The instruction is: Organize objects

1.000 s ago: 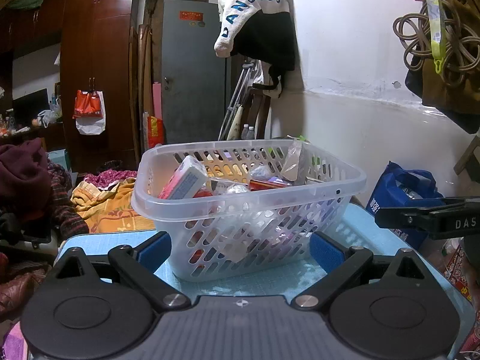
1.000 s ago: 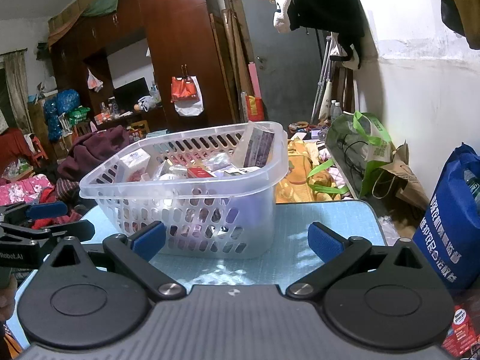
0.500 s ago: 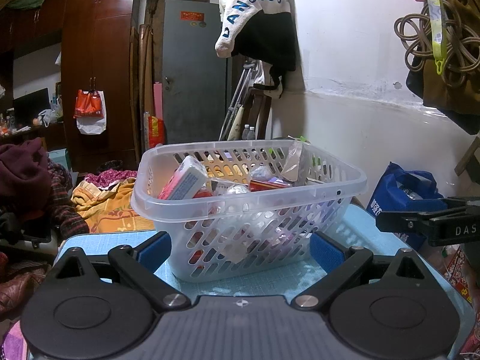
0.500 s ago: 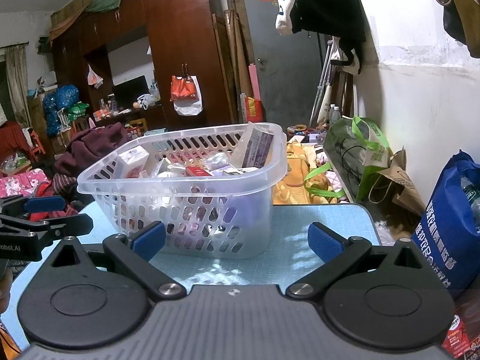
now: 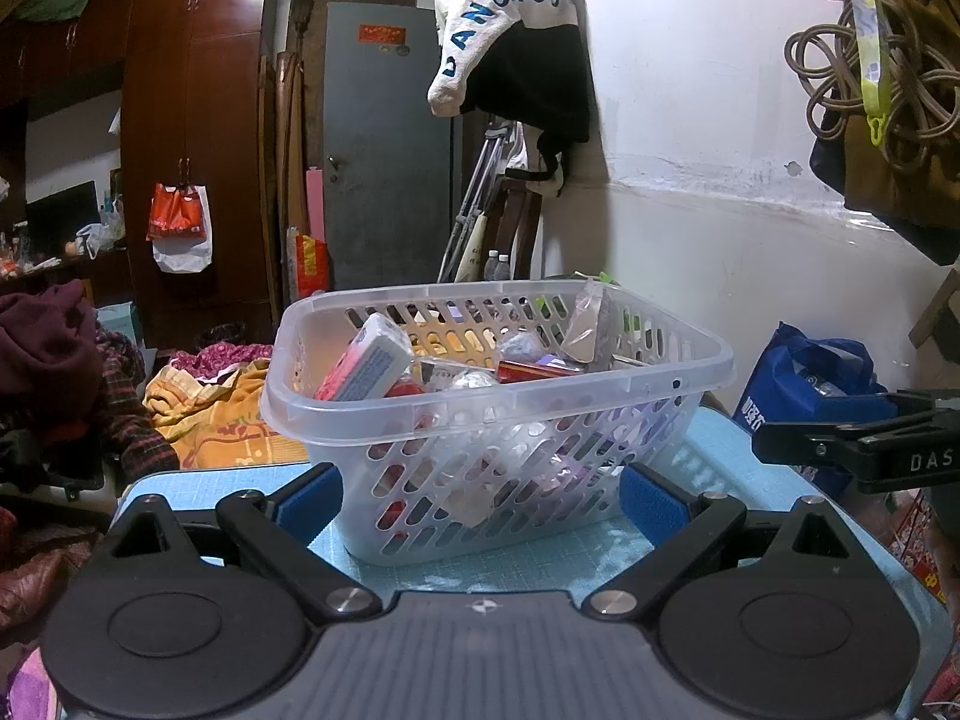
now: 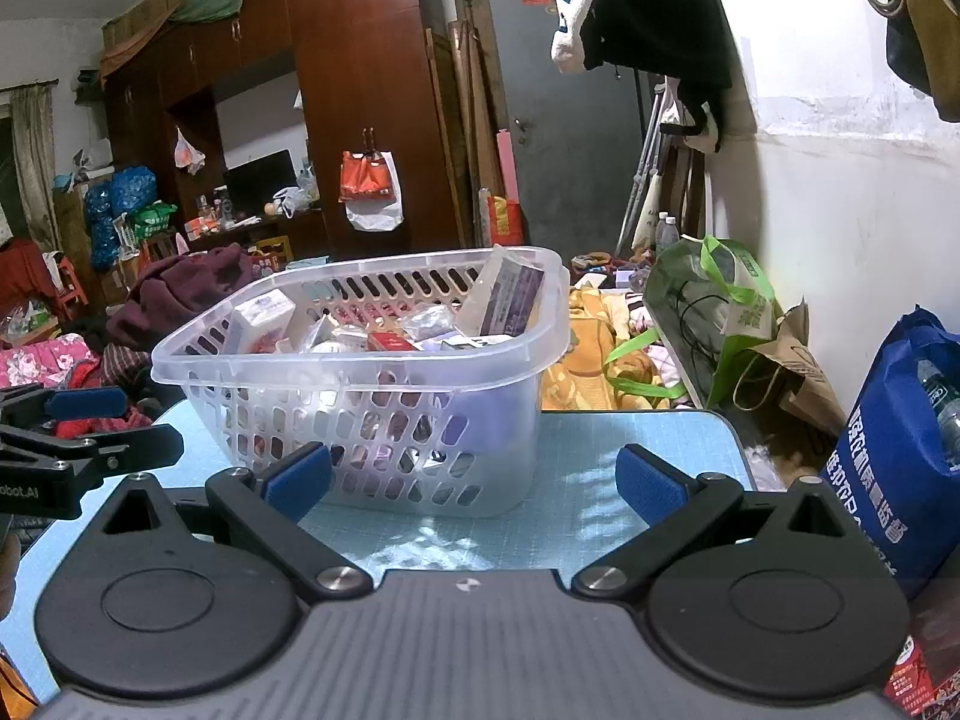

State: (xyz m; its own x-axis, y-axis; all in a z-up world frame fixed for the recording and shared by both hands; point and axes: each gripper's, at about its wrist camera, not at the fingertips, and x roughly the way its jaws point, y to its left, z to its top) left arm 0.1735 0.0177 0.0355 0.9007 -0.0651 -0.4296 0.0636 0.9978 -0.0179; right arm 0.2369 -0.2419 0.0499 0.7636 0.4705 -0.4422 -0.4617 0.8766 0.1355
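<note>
On the blue desk point(image 5: 540, 564): one clear plastic basket point(image 5: 498, 414), upright, set between my two grippers and in front of both. Contents, as far as I can read them: a pink-and-white box point(image 5: 366, 360) leaning against the near-left wall, a red flat pack point(image 5: 534, 371), a clear bag point(image 5: 585, 324) standing at the far side, a purple-printed box point(image 6: 510, 300) propped in the far-right corner, and other small wrapped items I cannot identify. Left gripper point(image 5: 480, 495): released, blue pads spread wide, holding nothing, low over the desk just short of the basket. Right gripper point(image 6: 474, 477): likewise released and empty, basket ahead and slightly to its left. Change over the last second: almost none; the basket keeps its place and tilt, the left view is unmoved, and the right view has crept only a little. My reading: everything on the desk already sits in the basket, with no loose item visible, so the sorting looks finished or paused.
</note>
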